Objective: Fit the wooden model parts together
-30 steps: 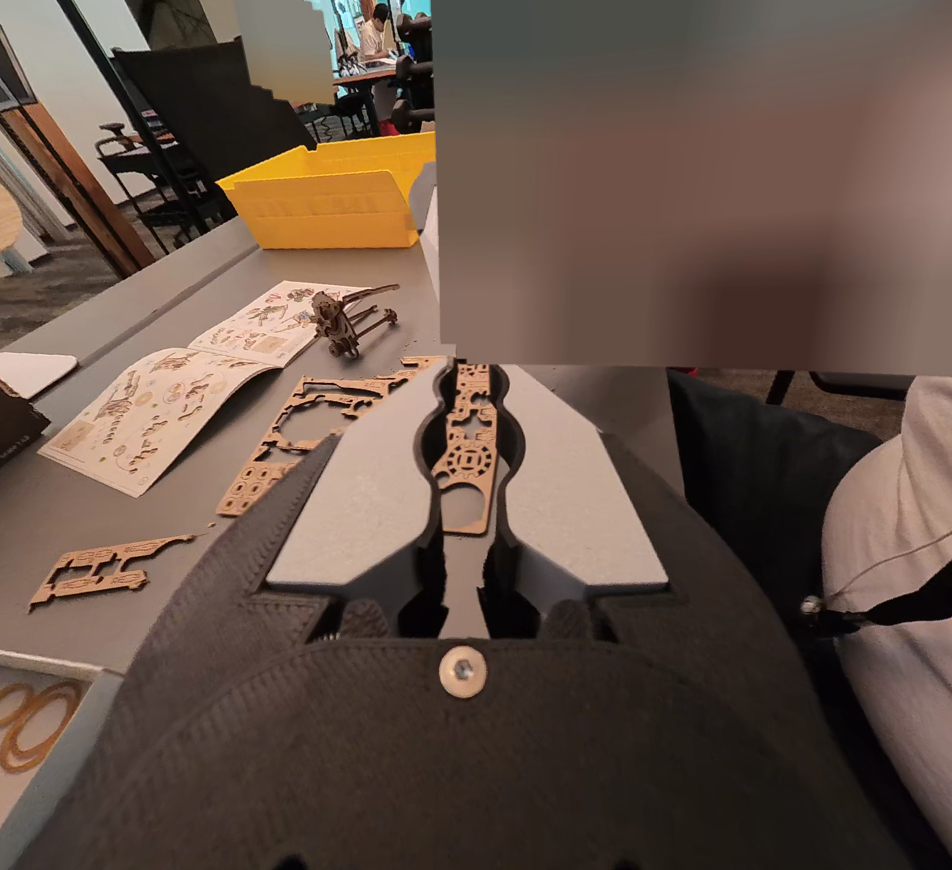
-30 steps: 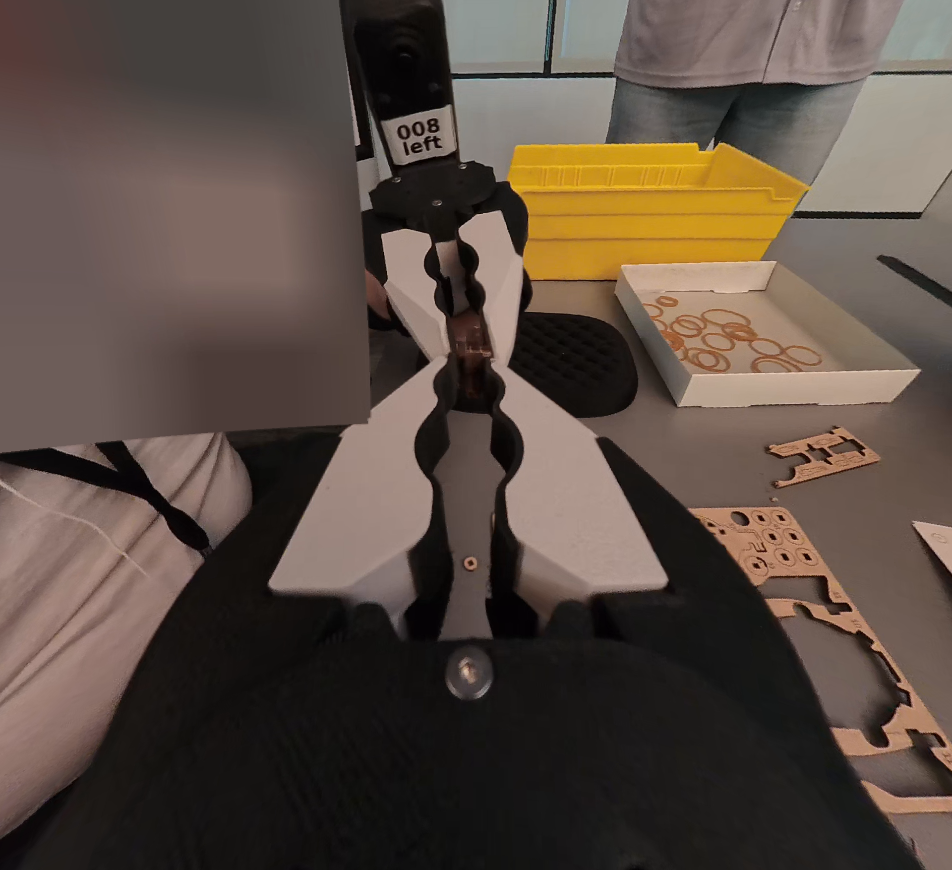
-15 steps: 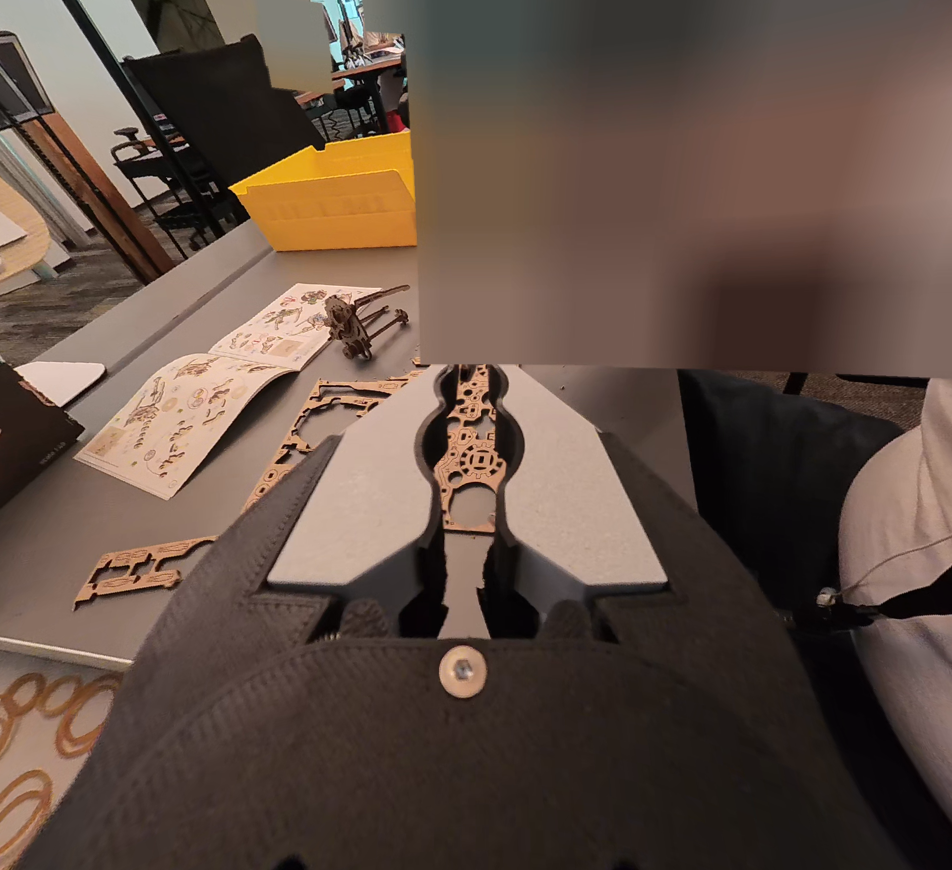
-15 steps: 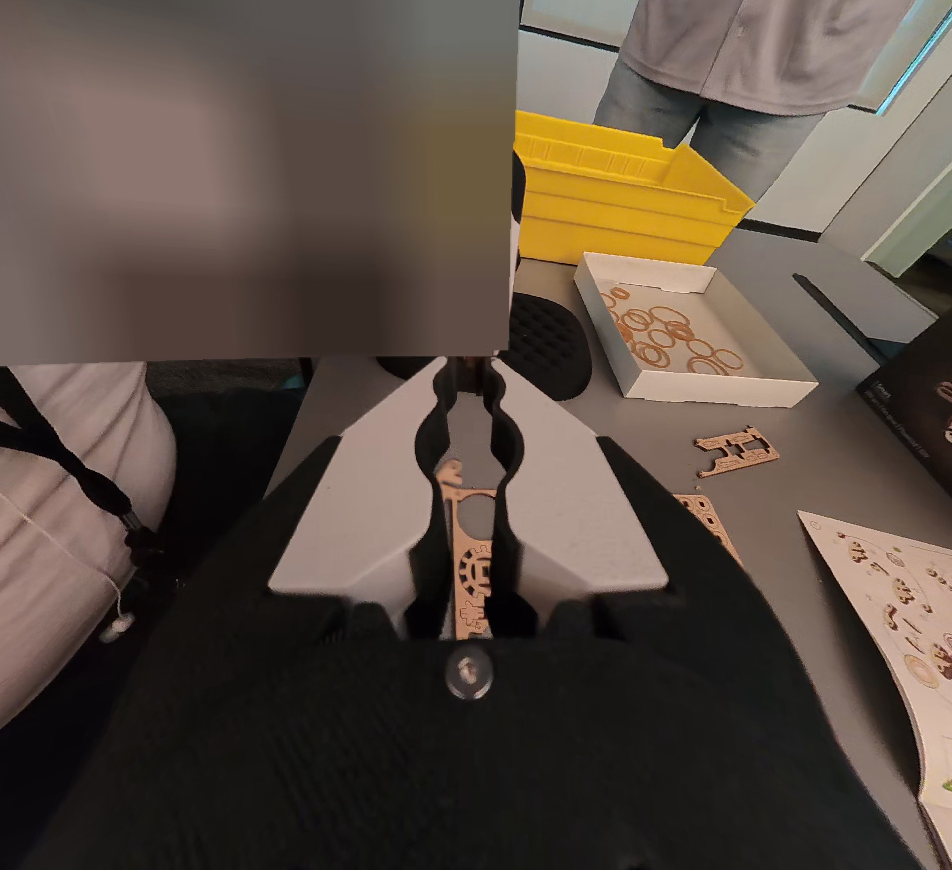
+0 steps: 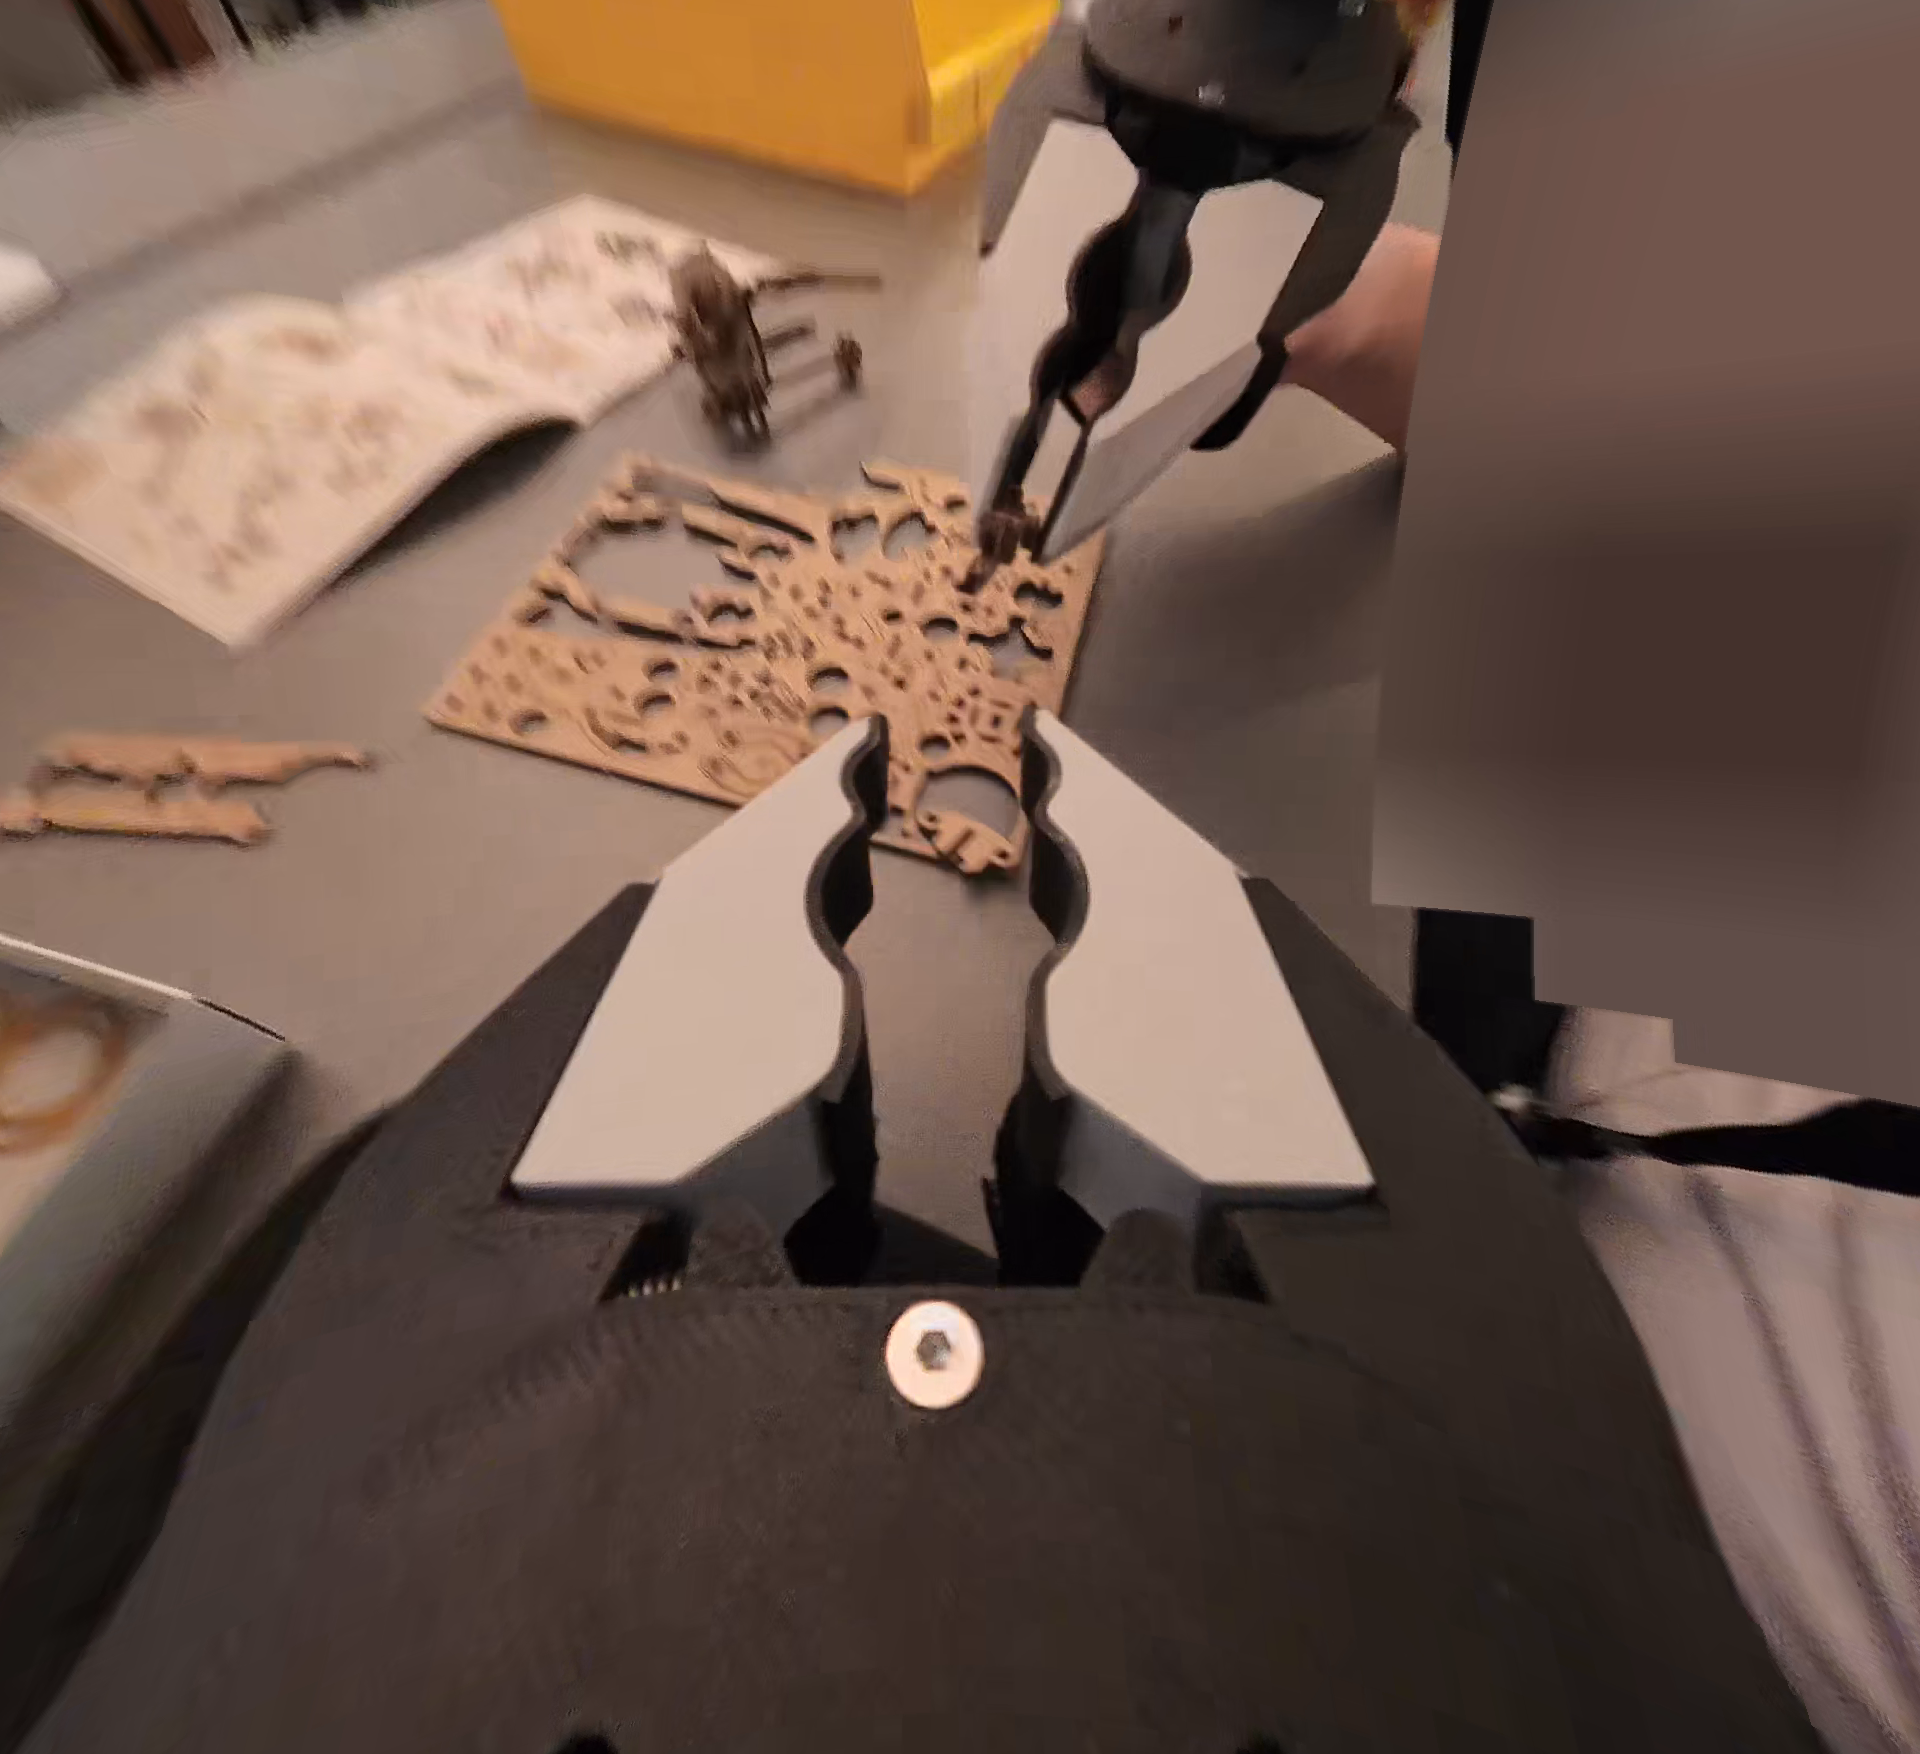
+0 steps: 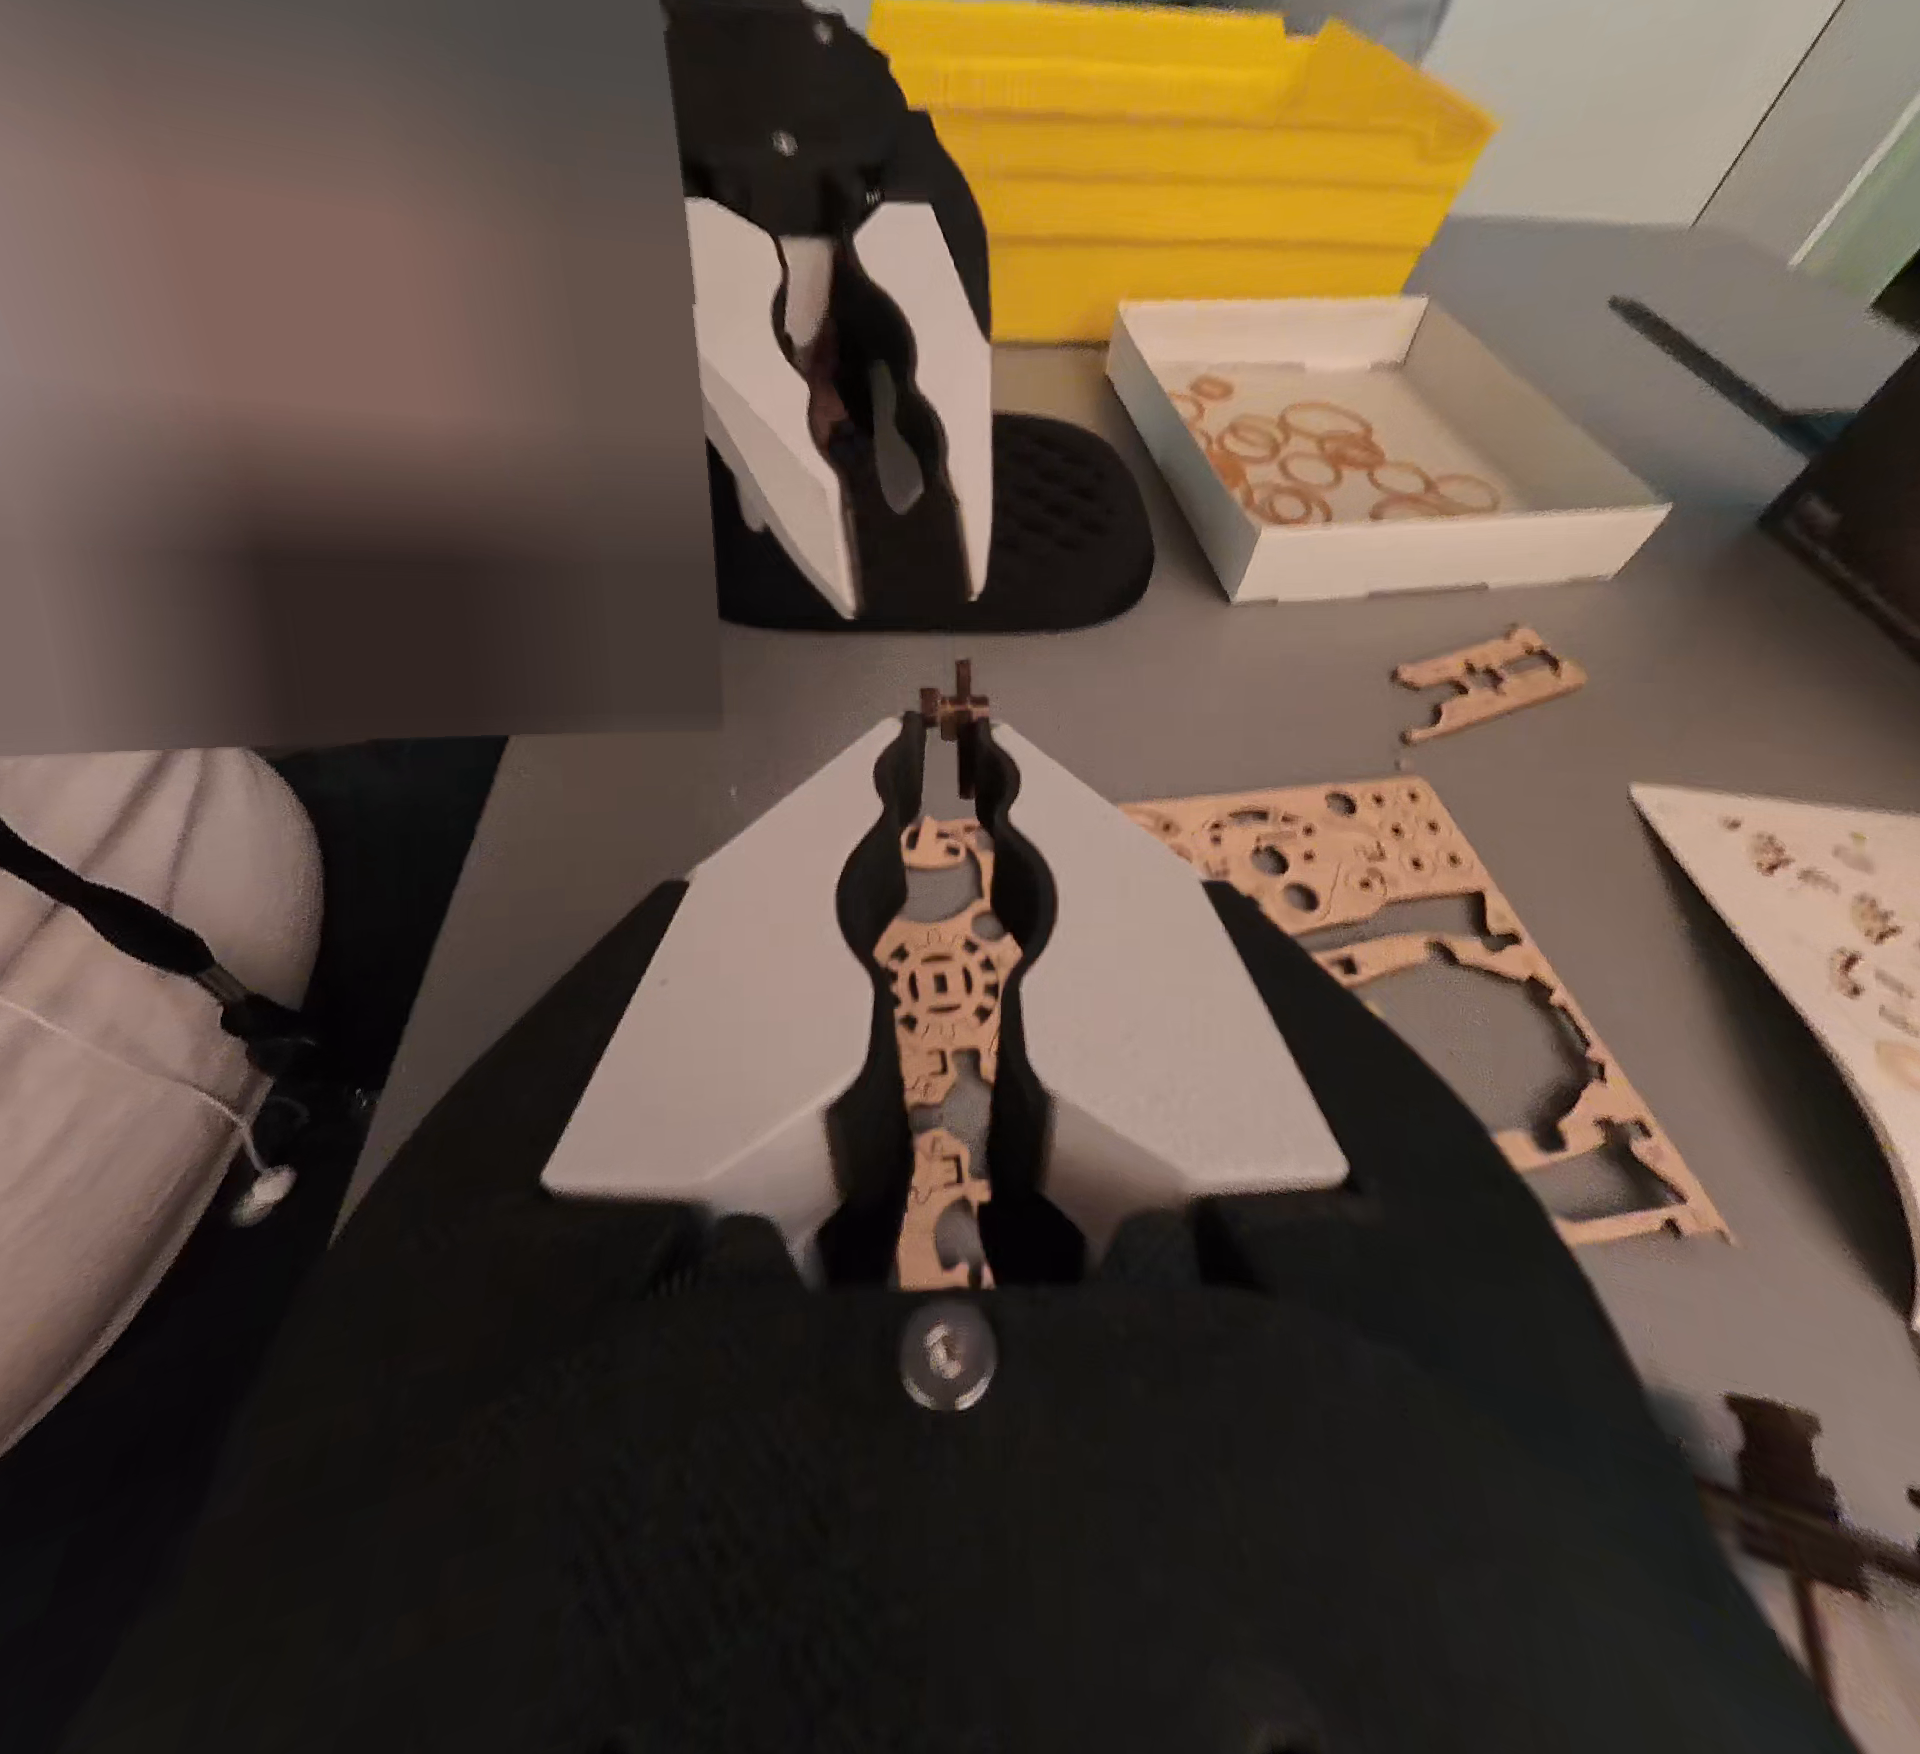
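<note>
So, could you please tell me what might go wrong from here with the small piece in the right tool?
1. The right tool pinches the small dark wooden piece only at its very tips, so it could twist or slip out.
2. It hangs just above the cut-out wooden sheet; pressing down might snap thin webs or shift the loose sheet.
3. The left tool is open and holds nothing, so nothing steadies the sheet.
</note>
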